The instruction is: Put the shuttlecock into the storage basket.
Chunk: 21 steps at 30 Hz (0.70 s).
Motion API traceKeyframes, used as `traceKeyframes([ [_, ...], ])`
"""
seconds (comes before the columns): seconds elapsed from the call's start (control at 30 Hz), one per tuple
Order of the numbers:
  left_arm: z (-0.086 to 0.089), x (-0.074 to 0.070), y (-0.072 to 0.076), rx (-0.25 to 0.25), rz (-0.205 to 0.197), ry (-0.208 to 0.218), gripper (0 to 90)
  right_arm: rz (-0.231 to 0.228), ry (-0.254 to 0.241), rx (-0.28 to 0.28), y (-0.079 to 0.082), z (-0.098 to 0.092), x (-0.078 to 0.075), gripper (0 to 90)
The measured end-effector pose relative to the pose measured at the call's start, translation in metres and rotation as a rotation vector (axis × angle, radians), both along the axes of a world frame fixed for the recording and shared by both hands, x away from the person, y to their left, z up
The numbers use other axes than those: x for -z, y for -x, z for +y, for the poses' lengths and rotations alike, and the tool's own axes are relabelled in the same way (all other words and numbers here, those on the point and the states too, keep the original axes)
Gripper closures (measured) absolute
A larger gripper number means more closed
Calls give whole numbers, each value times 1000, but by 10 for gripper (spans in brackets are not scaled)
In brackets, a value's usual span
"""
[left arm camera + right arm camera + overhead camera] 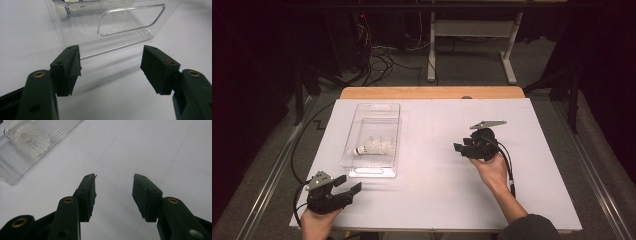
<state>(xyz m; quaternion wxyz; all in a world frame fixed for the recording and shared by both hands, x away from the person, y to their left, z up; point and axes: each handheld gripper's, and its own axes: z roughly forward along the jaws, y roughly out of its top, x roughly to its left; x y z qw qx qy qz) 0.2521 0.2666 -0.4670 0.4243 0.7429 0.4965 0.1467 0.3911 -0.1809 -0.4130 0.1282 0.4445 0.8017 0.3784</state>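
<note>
Clear plastic bin point(373, 141): rectangular, transparent, cut-out handle at each short end, standing lengthwise on the white table top point(437, 200); taken as landmark for all entries below.

Shuttlecocks point(374, 146): white, lying on their sides inside the bin, in the half nearer the person. The exact count cannot be told. In the right gripper view one feathered skirt point(32, 142) shows through the bin wall.

Left gripper point(348, 186): black, held in the person's left hand point(317, 224), just short of the bin's near end and slightly to its left. Jaws stand wide apart with nothing between them. In the left gripper view they point at the bin's near handle cut-out point(131, 20), close to it but not touching.

Right gripper point(462, 148): black, held in the person's right hand point(491, 169), well apart from the bin on its right side, jaws turned toward it. Jaws part-open, empty, above bare table.
</note>
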Motion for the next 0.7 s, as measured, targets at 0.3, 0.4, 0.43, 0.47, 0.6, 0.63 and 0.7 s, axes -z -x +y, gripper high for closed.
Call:
traceKeyframes([
  [0.3,0,0,0,1,-3,-1,330,7,-1,15,2,-9,4,545],
  [0.4,0,0,0,1,-3,0,330,7,0,21,2,-12,5,544],
  [0.43,1,0,0,0,-2,0,330,9,2,22,3,-13,5,544],
  [0.47,1,0,0,0,-2,0,330,5,2,24,3,-15,5,544],
  [0.6,1,0,0,-1,-2,1,330,1,4,27,5,-18,4,544],
  [0.63,1,0,0,0,-2,0,330,-3,4,28,6,-19,4,545],
  [0.7,0,0,0,0,-3,0,330,-5,4,32,7,-21,3,544],
])
